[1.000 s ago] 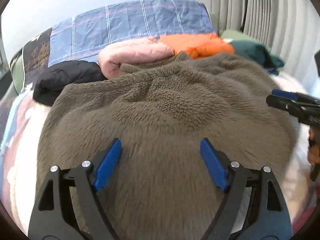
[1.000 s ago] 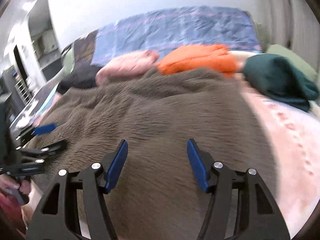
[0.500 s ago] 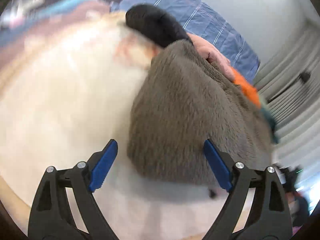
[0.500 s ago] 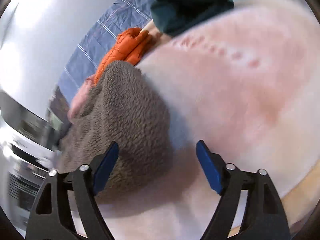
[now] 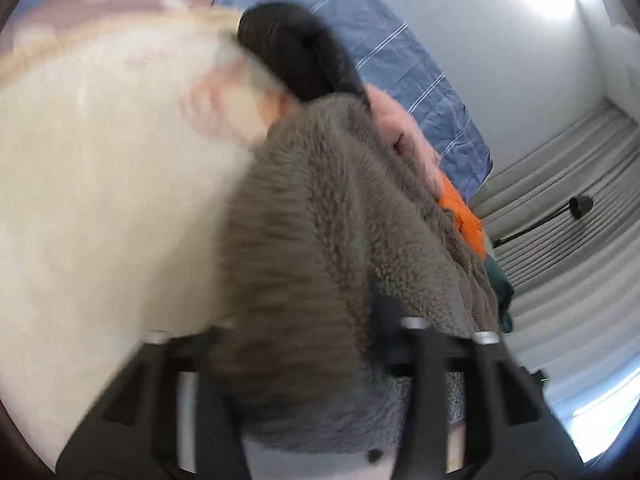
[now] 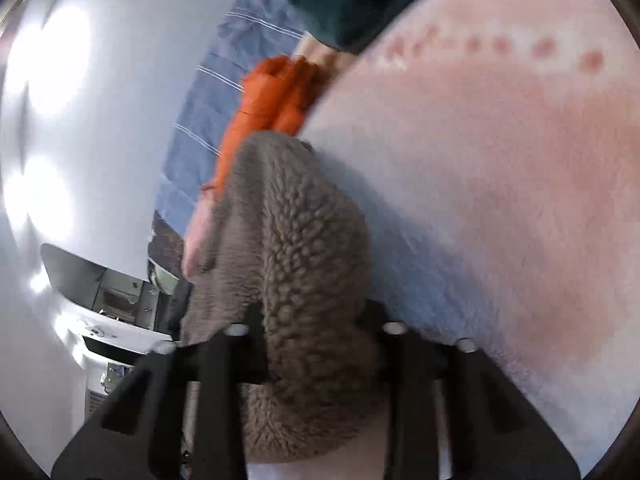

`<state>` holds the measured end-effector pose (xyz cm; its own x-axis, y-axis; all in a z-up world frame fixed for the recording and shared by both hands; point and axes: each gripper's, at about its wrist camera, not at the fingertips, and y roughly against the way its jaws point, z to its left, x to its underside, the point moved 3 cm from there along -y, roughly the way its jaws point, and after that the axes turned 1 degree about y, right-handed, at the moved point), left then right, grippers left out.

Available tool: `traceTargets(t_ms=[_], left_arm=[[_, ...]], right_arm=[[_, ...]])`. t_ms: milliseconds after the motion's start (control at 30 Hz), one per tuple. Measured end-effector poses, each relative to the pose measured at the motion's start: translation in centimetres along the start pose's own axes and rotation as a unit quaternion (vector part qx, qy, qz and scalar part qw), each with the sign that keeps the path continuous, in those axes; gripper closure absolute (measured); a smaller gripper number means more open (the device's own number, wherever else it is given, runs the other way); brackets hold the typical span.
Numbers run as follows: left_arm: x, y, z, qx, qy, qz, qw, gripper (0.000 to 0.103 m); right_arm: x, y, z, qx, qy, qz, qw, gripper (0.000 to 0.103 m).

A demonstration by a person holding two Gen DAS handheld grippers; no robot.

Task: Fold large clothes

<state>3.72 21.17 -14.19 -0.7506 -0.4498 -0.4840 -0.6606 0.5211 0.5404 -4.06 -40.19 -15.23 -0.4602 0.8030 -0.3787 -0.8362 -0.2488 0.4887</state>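
Note:
A large grey-brown fleece garment lies on a pale bed cover. In the left wrist view its near edge bulges between the jaws of my left gripper, which are closed in on the fleece; the blue pads are hidden by it. In the right wrist view the other near edge of the fleece fills the jaws of my right gripper, also closed in on it. Both views are tilted and partly blurred.
The pale pink-white bed cover spreads beside the fleece. Behind it lie a black garment, a pink one, an orange one, a dark green one and a blue checked cloth. Grey curtains hang at the right.
Both grippers dropped from above the fleece to its near edge, one at each side, and closed from wide open onto the fabric.

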Motion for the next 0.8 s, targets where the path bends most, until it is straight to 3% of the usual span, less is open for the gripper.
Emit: traceTargets(t_ms=[67,200,300,367,433,500,533,600,700,800], left_arm=[[-0.6,2.2,-1.6,0.005,-0.031,-0.025,0.9992,0.087],[-0.8,5.9,-5.3,0.005,-0.11,-0.057,0.9922,0.089],[-0.1,7.5,-6.2,0.007,-0.126,-0.047,0.9909,0.089],[0.7,8.0,-6.0,-0.001,-0.128,-0.029,0.9913,0.089],[1.7,7.6,-4.9,-0.023,-0.133,0.0,0.9909,0.086],[2.6,6.9,-2.7,-0.07,-0.119,0.021,0.9902,0.079],[2.7,6.9,-1.6,-0.088,-0.109,0.023,0.9899,0.075],[1.7,8.3,-0.3,-0.133,-0.086,-0.019,0.9872,0.066],[-0.4,11.5,-1.0,-0.161,-0.09,-0.092,0.9785,0.063],[-1.4,12.2,-4.6,-0.14,-0.141,-0.125,0.972,0.058]], right_arm=[[-0.3,1.6,1.7,0.005,0.034,-0.017,0.999,0.081],[-0.1,4.3,4.3,0.008,0.077,-0.029,0.997,0.083],[0.4,5.8,4.9,0.033,0.103,-0.041,0.993,0.083],[1.1,6.7,3.7,0.053,0.103,-0.027,0.993,0.083],[1.5,5.9,2.1,0.085,0.102,0.009,0.991,0.074],[2.0,5.9,-0.1,0.143,0.096,0.024,0.985,0.06],[2.0,6.4,-0.7,0.162,0.094,0.017,0.982,0.048],[1.6,8.1,-0.7,0.189,0.096,-0.019,0.977,0.043],[1.0,9.6,2.0,0.221,0.145,-0.078,0.961,0.043],[1.7,7.8,6.1,0.205,0.231,-0.1,0.946,0.043]])
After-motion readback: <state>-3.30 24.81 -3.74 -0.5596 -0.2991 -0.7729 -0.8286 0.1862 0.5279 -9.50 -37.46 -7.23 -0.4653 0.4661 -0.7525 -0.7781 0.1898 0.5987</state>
